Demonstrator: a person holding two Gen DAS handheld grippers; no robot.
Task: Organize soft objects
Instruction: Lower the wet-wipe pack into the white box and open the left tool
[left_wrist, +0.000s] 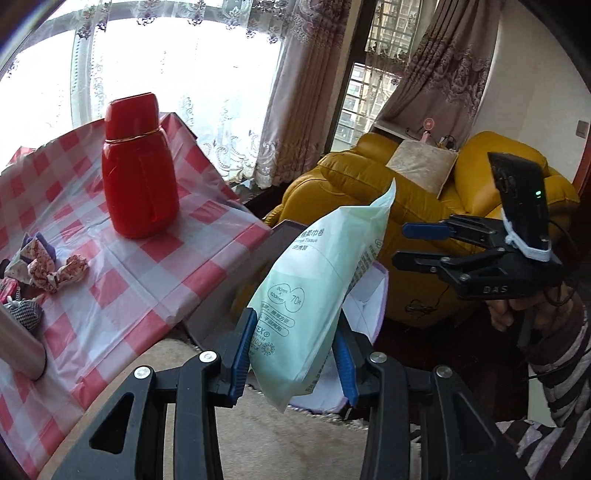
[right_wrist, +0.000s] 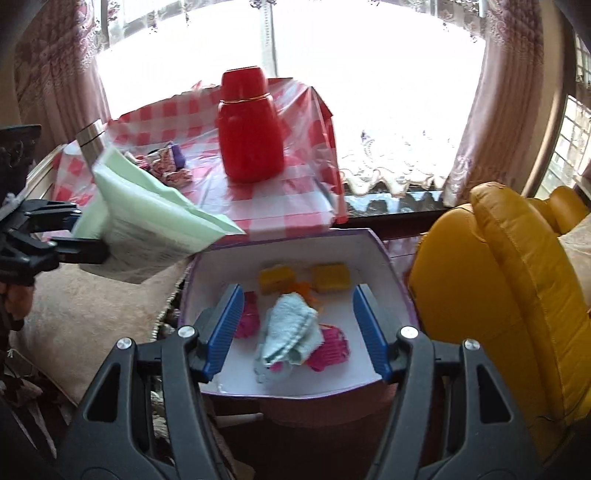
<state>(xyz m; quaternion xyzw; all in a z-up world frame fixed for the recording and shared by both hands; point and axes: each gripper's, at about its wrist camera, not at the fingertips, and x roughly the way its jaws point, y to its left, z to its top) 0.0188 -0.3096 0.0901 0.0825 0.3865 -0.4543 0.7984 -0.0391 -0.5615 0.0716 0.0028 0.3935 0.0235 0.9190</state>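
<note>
Left tool (left_wrist: 291, 354) clamps tissue pack (left_wrist: 317, 280); right tool (right_wrist: 295, 332) open, empty.

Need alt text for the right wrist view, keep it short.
An open right hand-held gripper hovers over a white box holding a pale blue cloth, pink items and two yellow sponges. At left, the left hand-held gripper grips a green tissue pack.

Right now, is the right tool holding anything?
No: the right tool is open with nothing between its pads, above the towel lying in the box.
</note>
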